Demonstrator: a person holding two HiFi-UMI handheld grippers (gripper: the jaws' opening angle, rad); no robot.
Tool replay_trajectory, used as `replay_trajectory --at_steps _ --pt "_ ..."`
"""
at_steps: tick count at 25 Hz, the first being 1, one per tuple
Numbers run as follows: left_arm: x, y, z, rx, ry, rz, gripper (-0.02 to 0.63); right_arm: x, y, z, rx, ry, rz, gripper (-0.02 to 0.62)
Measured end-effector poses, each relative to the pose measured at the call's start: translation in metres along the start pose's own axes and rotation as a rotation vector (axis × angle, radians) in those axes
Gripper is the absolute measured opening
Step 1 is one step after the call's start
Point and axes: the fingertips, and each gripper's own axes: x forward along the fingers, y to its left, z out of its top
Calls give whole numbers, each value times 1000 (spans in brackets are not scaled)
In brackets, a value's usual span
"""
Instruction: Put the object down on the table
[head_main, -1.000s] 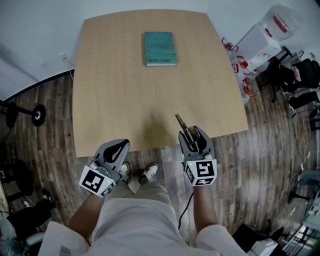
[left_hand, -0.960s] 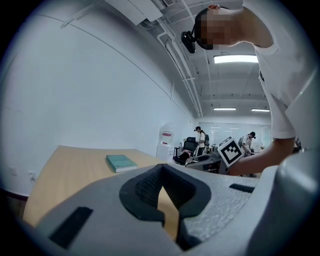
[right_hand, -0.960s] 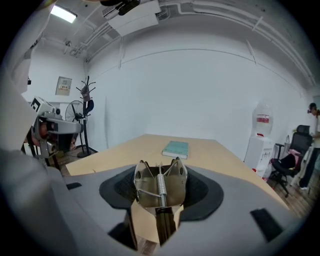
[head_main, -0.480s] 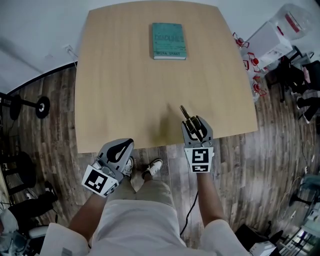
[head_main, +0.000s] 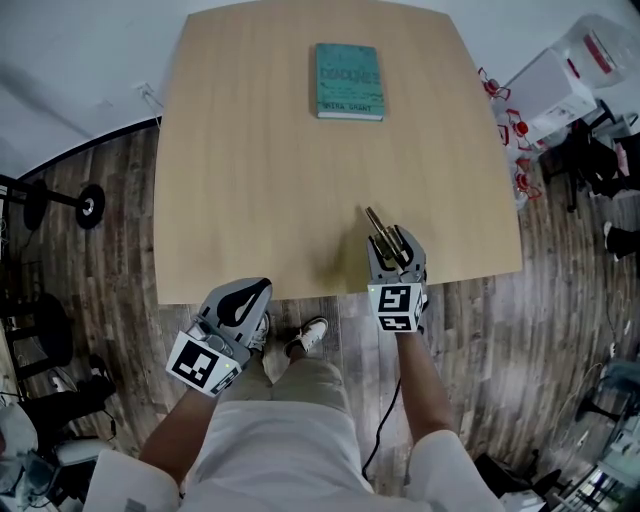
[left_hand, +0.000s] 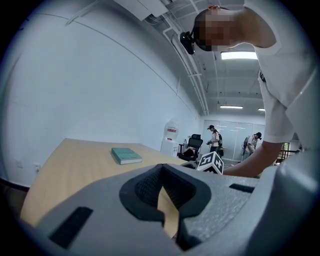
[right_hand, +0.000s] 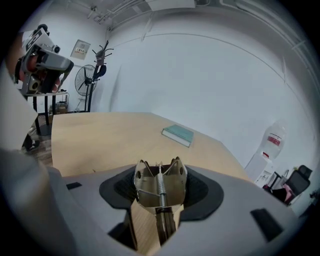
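Note:
My right gripper hangs over the near right part of the light wooden table, just past its front edge. It is shut on a brass-coloured metal spring clamp, which sticks out forward beyond the jaws. In the right gripper view the clamp fills the gap between the jaws, its coil spring facing me. My left gripper is below the table's front edge, over the floor, shut with nothing in it; its jaws point level across the tabletop.
A teal book lies flat at the far middle of the table, also visible as the book and the book. The person's shoes stand by the front edge. A black stand base is left, a water dispenser and chairs right.
My right gripper has sunk toward the tabletop and rolled, still holding the clamp. The left gripper has barely moved. The head view has shifted a little.

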Motion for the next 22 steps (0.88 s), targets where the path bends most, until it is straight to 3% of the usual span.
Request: replay_trajectory --at_steps 16,22 --pt "-17 12 0 -19 4 62 6 35 -6 -16 -178 78 13 222" --pt "-23 18 0 -30 4 86 6 43 -6 -21 -139 133 43 224"
